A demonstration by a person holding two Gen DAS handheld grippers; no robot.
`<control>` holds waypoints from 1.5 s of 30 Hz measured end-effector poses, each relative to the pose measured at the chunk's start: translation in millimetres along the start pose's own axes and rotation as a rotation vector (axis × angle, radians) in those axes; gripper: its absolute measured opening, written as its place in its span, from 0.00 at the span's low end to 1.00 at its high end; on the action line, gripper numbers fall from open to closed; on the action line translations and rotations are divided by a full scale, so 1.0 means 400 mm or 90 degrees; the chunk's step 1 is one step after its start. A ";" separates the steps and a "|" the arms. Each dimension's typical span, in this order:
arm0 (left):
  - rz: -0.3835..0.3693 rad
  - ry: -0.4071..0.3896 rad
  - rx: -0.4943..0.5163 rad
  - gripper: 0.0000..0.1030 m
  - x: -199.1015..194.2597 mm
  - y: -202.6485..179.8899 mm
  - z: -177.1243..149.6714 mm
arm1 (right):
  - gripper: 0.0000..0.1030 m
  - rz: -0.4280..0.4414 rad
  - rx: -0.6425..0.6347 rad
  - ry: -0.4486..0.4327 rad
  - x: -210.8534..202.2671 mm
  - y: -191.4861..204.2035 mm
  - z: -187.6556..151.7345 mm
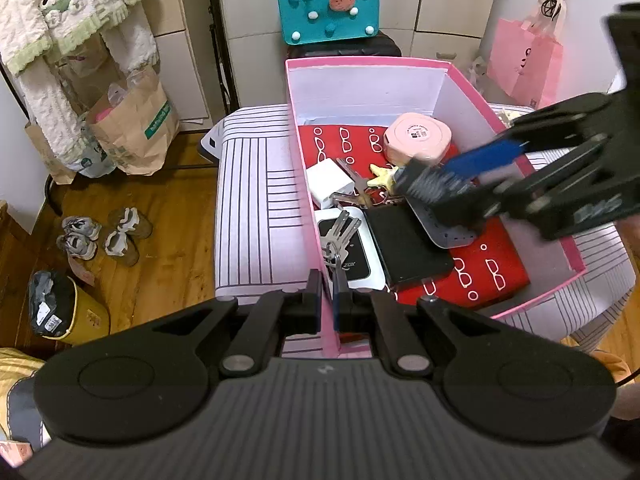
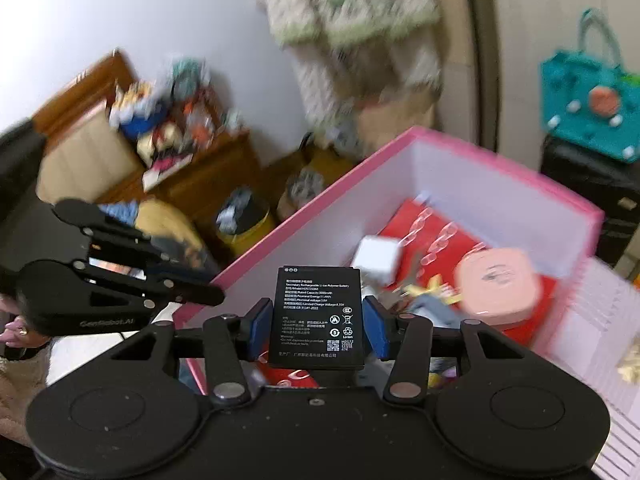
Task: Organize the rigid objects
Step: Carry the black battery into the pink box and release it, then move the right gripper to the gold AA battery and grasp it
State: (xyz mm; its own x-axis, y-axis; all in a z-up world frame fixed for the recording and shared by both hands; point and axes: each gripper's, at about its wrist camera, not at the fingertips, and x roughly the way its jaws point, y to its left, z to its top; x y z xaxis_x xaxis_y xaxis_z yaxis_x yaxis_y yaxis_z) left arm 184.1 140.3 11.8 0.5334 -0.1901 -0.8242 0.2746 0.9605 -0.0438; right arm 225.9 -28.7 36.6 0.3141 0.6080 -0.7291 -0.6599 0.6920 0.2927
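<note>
Right gripper clamps black battery between blue pads, above pink box. Left gripper pinched shut on box's near wall, keys just ahead.

pink box, black battery

The left wrist camera sits close behind its own fingers at the near-left wall of the pink box, looking steeply down and forward across the box's whole interior toward the teal bag and the cupboards behind. The right wrist camera looks along its fingers from the box's other side, tilted and blurred, facing the left gripper. Both views share the box, the teal bag and the round pink case.
</note>
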 end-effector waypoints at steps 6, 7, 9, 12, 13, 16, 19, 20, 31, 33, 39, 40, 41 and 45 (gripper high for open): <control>-0.006 -0.003 0.002 0.05 -0.001 0.003 -0.003 | 0.52 -0.033 -0.033 0.076 0.101 0.022 0.005; -0.006 -0.004 0.000 0.05 -0.001 0.004 -0.003 | 0.52 -0.038 -0.030 0.087 0.113 0.020 0.006; -0.004 -0.006 0.000 0.05 0.000 0.002 -0.004 | 0.53 -0.048 -0.020 0.113 0.138 0.014 0.008; -0.003 -0.006 -0.001 0.05 0.000 0.001 -0.005 | 0.52 -0.066 -0.021 0.135 0.149 0.003 0.002; -0.003 -0.006 0.000 0.05 0.000 0.001 -0.004 | 0.52 -0.065 -0.015 0.126 0.140 -0.002 0.004; 0.000 -0.004 0.004 0.05 0.000 -0.001 -0.002 | 0.53 -0.040 0.004 0.070 0.059 -0.013 0.009; 0.003 -0.003 0.008 0.05 0.001 -0.003 -0.001 | 0.53 -0.049 0.009 -0.011 -0.054 -0.033 -0.006; 0.004 -0.003 0.008 0.05 0.001 -0.005 -0.001 | 0.53 -0.058 0.014 -0.038 -0.095 -0.044 -0.018; 0.009 -0.010 0.000 0.05 0.000 -0.006 -0.006 | 0.54 -0.183 0.107 -0.112 -0.278 -0.209 -0.182; 0.011 -0.011 -0.001 0.05 -0.001 -0.010 -0.007 | 0.54 -0.180 0.133 -0.110 -0.268 -0.246 -0.217; 0.019 -0.008 0.000 0.05 0.000 -0.016 -0.006 | 0.54 -0.150 0.215 -0.055 -0.184 -0.343 -0.321; 0.019 -0.007 -0.001 0.05 -0.001 -0.017 -0.006 | 0.54 -0.158 0.213 -0.057 -0.175 -0.348 -0.332; 0.020 -0.007 -0.001 0.05 -0.001 -0.018 -0.005 | 0.54 -0.163 0.207 -0.062 -0.170 -0.351 -0.341; 0.020 -0.007 -0.004 0.05 0.000 -0.019 -0.002 | 0.54 -0.196 0.148 -0.102 -0.151 -0.337 -0.350</control>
State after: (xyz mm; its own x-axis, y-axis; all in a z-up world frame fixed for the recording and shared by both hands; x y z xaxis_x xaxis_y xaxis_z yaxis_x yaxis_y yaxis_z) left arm 181.2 133.2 11.7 0.5509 -0.1621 -0.8187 0.2520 0.9675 -0.0220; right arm 200.3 -213.4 -45.4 0.5869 0.3996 -0.7042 -0.3524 0.9091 0.2222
